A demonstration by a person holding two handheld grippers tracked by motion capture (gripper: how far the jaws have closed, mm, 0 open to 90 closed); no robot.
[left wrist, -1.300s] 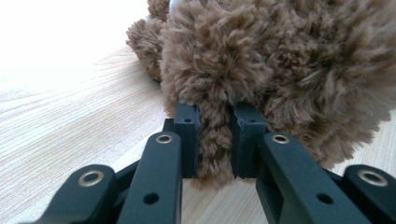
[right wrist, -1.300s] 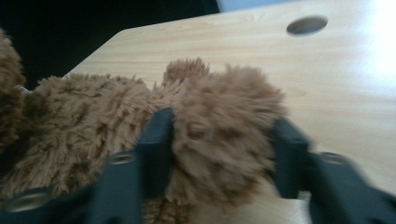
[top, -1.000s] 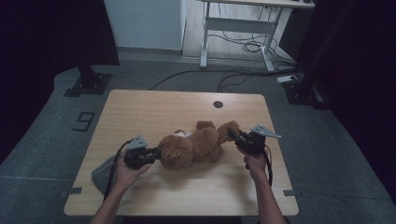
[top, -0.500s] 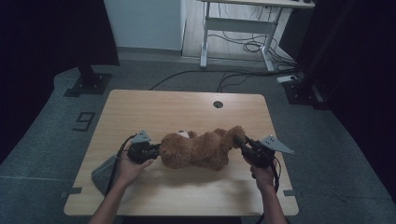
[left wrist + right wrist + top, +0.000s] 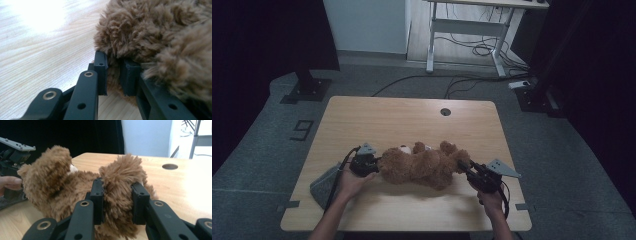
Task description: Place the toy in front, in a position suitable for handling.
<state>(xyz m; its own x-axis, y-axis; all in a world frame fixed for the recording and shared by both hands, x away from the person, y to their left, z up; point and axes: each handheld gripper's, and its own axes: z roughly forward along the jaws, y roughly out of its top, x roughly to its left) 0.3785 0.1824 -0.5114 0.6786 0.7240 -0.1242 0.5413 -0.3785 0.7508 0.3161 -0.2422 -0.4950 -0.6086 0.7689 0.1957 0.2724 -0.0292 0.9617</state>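
Two grippers, one teddy bear (image 5: 422, 165), lying on its side on the wooden table (image 5: 412, 115), nearer my edge than the cable hole (image 5: 445, 111). L gripper (image 5: 371, 166) at the bear's head end: jaws nearly closed, pinching a tuft of fur, w/ fur bulging round the pads (image 5: 101, 72). R gripper (image 5: 467, 170) at the opposite end: jaws clamped on a plush limb (image 5: 120, 192), pile squeezed between them. Grey cloth (image 5: 323, 184) lies beside the bear's head end, under my L hand (image 5: 349, 182). Risks, as I judge: L grip holds fur only, so a lift or pull could let it slip out; uneven pull btw. hands may stretch seams or swing the bear off the table edge.
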